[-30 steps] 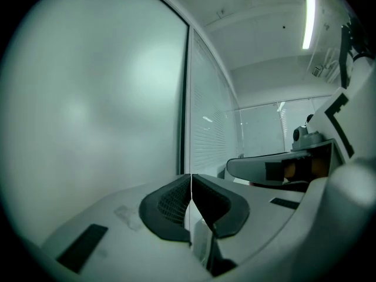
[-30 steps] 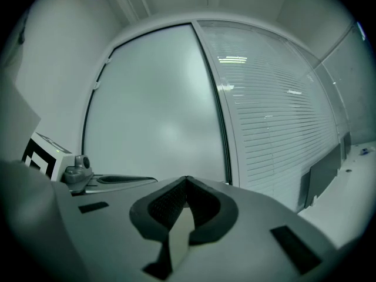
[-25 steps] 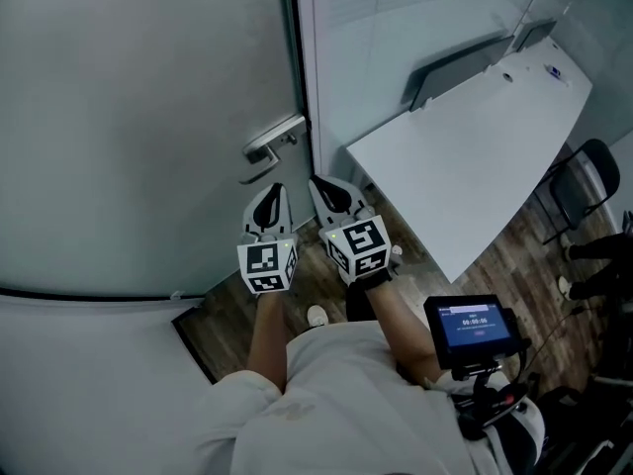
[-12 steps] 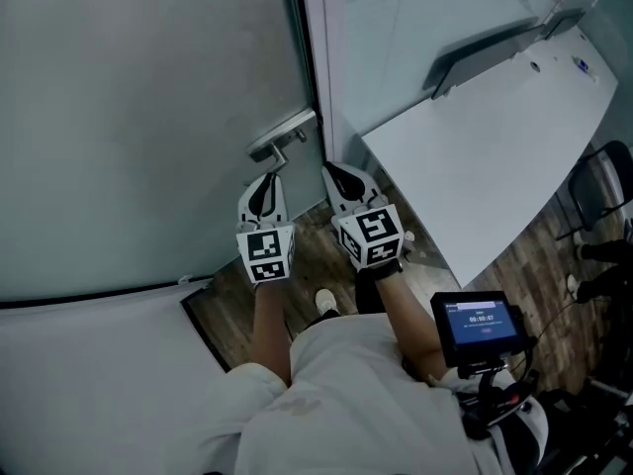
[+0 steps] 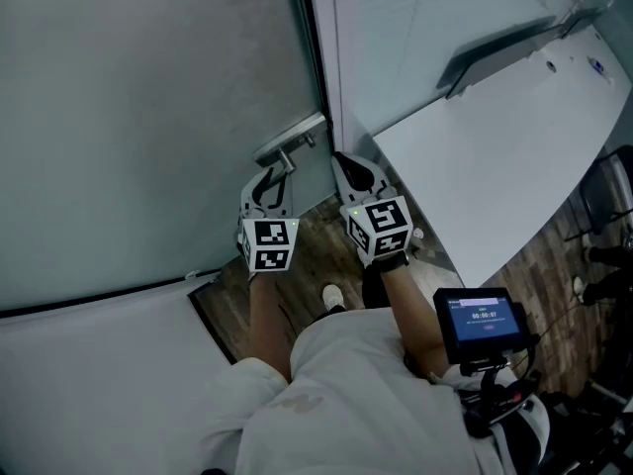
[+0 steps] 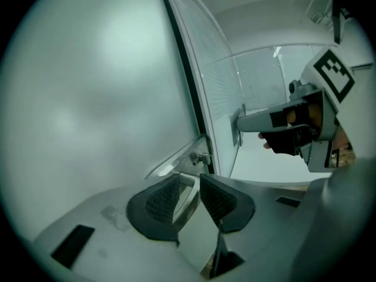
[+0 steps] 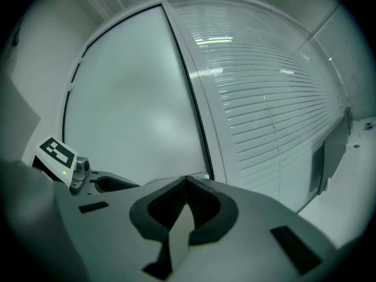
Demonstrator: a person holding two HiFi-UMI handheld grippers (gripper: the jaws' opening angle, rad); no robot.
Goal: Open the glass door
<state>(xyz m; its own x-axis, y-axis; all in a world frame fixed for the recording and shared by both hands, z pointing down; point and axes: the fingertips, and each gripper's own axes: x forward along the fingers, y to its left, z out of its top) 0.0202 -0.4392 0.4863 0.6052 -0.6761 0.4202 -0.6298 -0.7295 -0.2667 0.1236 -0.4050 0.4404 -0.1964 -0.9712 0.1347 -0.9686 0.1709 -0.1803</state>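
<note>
Frosted glass door stands shut, metal lever handle near its edge.

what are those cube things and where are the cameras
A person stands at a frosted glass door, a hand-held gripper in each hand; the marked cubes are part of those. One camera sits on the head, looking down; one rides on each gripper. The left hand-held gripper has just been opening its jaws, with the end of the metal door handle in the gap, not clamped. The right hand-held gripper is shut and empty. A white table stands at the right.
</note>
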